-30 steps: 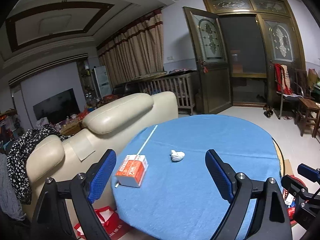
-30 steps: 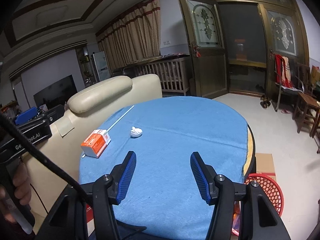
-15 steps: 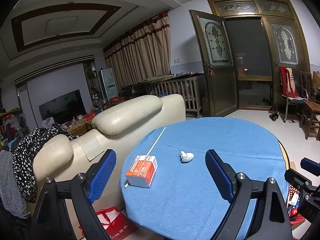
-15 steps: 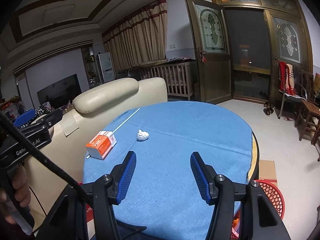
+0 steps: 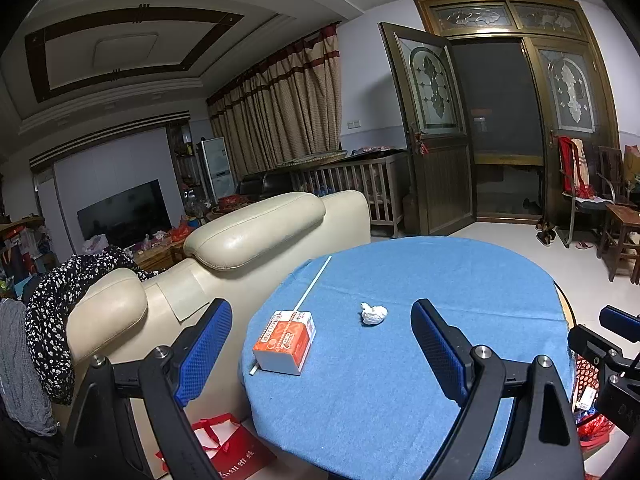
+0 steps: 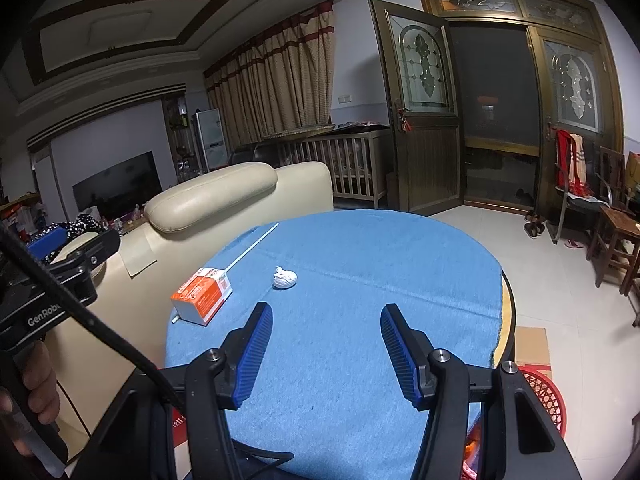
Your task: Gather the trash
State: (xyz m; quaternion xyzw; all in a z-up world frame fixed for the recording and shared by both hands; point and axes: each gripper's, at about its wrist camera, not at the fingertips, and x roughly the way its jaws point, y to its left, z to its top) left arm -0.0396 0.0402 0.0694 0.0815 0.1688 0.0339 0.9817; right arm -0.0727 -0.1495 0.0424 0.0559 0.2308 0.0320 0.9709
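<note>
1. A round table point(image 5: 400, 400) under a blue cloth stands beside a cream sofa point(image 5: 256, 236); a person holds a gripper in each hand at its near edge.
2. The left gripper point(image 5: 322, 344) hangs over the near-left rim with its blue fingers point(image 5: 204, 344) spread wide and nothing between them. One finger sits out past the table's edge, over the sofa side.
3. The right gripper point(image 6: 326, 348) hovers above the cloth, its fingers point(image 6: 256, 348) about half apart and also empty.
4. Three bits of trash lie on the left half of the cloth, all out ahead of both grippers and touched by neither.
5. An orange and white box point(image 5: 285, 342) lies flat near the left rim.
6. A thin white stick point(image 5: 314, 284) runs from under or just beside the box away toward the far-left edge; its near tip pokes out at the box's near corner.
7. A crumpled white paper wad point(image 5: 373, 314) sits just right of the box, apart from it, nearer the middle of the table.
8. A red mesh basket point(image 6: 546, 394) stands on the floor at the table's right side, partly hidden by the right gripper.
9. Flattened cardboard point(image 6: 530, 346) lies on the tiles next to the basket.
10. A red bag point(image 5: 224, 448) rests on the floor under the table's left edge, by the sofa.
11. In the right wrist view, a hand point(image 6: 38, 384) grips the left gripper's handle at the far left.
</note>
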